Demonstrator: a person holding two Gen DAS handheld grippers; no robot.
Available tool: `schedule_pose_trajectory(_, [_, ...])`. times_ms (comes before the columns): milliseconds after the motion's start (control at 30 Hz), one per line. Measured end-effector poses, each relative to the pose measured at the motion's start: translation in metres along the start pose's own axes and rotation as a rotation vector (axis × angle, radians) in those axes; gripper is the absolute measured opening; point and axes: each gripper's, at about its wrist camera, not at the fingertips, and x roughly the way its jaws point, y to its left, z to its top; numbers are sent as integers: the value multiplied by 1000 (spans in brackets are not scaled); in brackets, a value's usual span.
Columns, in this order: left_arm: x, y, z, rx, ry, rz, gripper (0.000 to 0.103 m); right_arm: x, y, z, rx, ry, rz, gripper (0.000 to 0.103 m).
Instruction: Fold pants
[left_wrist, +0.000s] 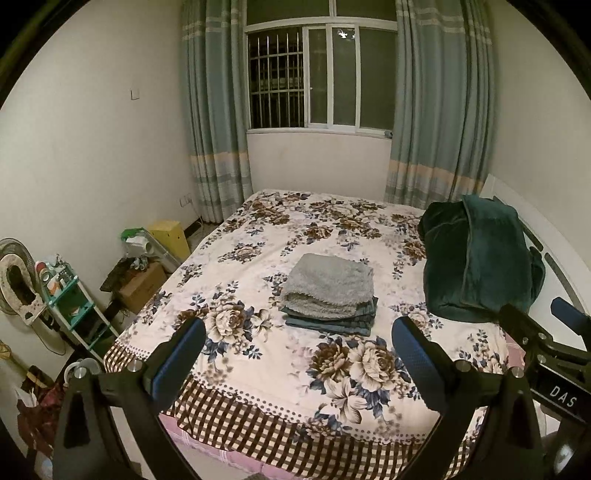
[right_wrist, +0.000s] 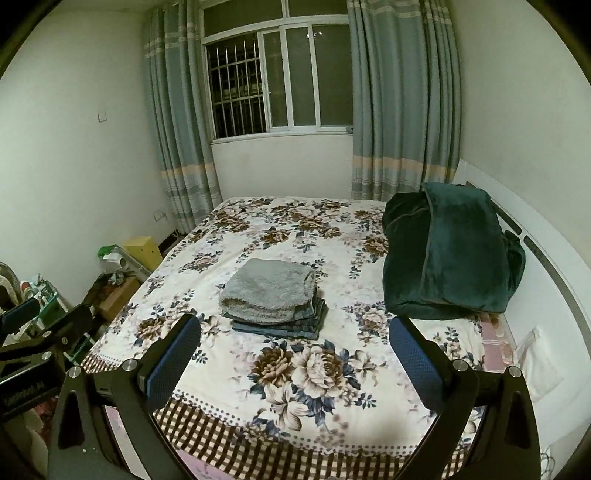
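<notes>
Bedroom scene from my two hand-held grippers, both held above the near edge of the bed. My left gripper has its blue-padded fingers spread wide, with nothing between them; only the floral bedspread shows through the gap. My right gripper is likewise spread wide and grips nothing. In the left wrist view, part of the right gripper appears at the right margin; in the right wrist view, part of the left gripper appears at the left margin.

The pants lie folded in a flat stack near the middle of the bed, beyond the fingertips and apart from both grippers. A fluffy grey folded garment rests on top of the stack, touching it. A dark green blanket is heaped at the right side of the bed, against the white headboard. At the far wall, a barred window sits between blue-grey curtains. Boxes and a small shelf stand on the floor to the left.
</notes>
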Motion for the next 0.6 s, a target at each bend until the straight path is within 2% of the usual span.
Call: schedule_pose_trajectory(600, [-8, -4, 6, -5, -10, -2, 103, -6, 2, -3, 5, -9, -2, 103])
